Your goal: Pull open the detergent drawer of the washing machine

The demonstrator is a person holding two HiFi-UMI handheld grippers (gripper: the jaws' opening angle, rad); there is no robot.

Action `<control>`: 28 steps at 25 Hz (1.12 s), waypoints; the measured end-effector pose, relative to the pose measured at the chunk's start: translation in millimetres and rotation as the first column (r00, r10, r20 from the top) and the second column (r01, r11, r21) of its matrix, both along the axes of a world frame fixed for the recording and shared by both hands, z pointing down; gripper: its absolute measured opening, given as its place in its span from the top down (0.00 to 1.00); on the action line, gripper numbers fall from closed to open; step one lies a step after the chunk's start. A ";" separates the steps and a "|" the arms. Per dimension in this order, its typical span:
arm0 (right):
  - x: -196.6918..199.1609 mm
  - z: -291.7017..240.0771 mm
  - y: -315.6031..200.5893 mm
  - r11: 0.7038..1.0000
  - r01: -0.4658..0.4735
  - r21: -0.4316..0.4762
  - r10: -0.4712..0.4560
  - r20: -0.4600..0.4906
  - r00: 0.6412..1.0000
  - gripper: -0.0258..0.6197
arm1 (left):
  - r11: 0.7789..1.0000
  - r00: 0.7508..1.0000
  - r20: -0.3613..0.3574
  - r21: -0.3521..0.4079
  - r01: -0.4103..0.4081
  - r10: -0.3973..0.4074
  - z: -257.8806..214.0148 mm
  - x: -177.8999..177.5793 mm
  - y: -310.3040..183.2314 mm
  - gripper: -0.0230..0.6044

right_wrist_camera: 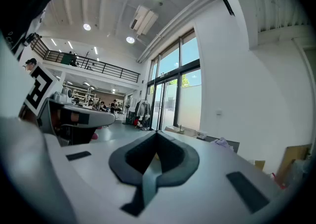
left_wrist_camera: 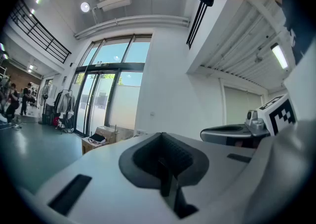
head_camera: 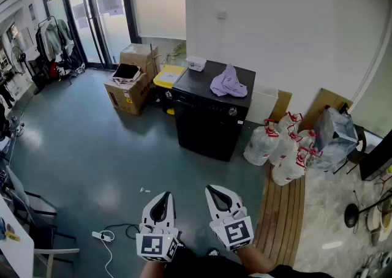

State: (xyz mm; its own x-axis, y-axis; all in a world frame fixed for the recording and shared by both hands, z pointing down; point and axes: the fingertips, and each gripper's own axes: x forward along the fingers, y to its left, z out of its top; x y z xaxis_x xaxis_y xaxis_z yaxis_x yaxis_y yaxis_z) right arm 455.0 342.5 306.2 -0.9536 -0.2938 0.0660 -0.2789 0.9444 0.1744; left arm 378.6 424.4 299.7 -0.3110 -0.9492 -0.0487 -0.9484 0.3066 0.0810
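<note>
The black washing machine [head_camera: 208, 125] stands against the white wall, far ahead of both grippers, with a purple cloth [head_camera: 228, 82] and a small white box [head_camera: 196, 63] on its lid. A control strip with a knob [head_camera: 233, 111] runs along its top front; I cannot make out the detergent drawer from here. My left gripper [head_camera: 161, 197] and right gripper [head_camera: 213, 190] are held side by side low in the head view, both shut and empty. The right gripper view shows its closed jaws [right_wrist_camera: 157, 140] pointing toward the machine [right_wrist_camera: 224, 145]. In the left gripper view the closed jaws [left_wrist_camera: 162, 141] fill the lower frame.
Cardboard boxes [head_camera: 131, 84] and a yellow item [head_camera: 168, 76] sit left of the machine. White tied bags [head_camera: 282, 145] are piled to its right beside a wooden slatted platform [head_camera: 283, 215]. A power strip with cable [head_camera: 101, 236] lies on the grey floor near a chair [head_camera: 37, 209].
</note>
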 end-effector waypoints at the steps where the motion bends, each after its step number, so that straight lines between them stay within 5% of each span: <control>1: 1.1 2.6 4.5 1.000 0.002 -0.010 -0.002 -0.005 1.000 0.95 | 1.000 1.000 -0.006 -0.004 0.004 -0.004 2.3 0.8 4.2 0.93; 12: -25.9 14.4 16.8 0.999 -0.011 -0.040 0.011 -0.003 1.000 0.95 | 0.999 1.000 -0.006 -0.043 -0.021 0.021 18.2 -22.7 11.3 0.93; 15: -39.8 17.9 19.8 0.998 -0.012 -0.065 0.011 -0.013 1.000 0.84 | 0.997 0.999 -0.006 -0.070 -0.045 0.045 24.4 -37.3 8.7 0.92; 20: -68.1 24.2 25.9 0.996 -0.049 -0.074 0.048 -0.020 0.999 0.78 | 0.993 0.997 -0.023 -0.091 -0.073 0.071 40.6 -77.0 17.1 0.64; 28: -109.3 41.9 27.5 0.992 -0.070 -0.104 0.066 -0.041 0.997 0.69 | 0.992 0.993 -0.077 -0.079 -0.100 0.094 51.4 -127.8 25.4 0.63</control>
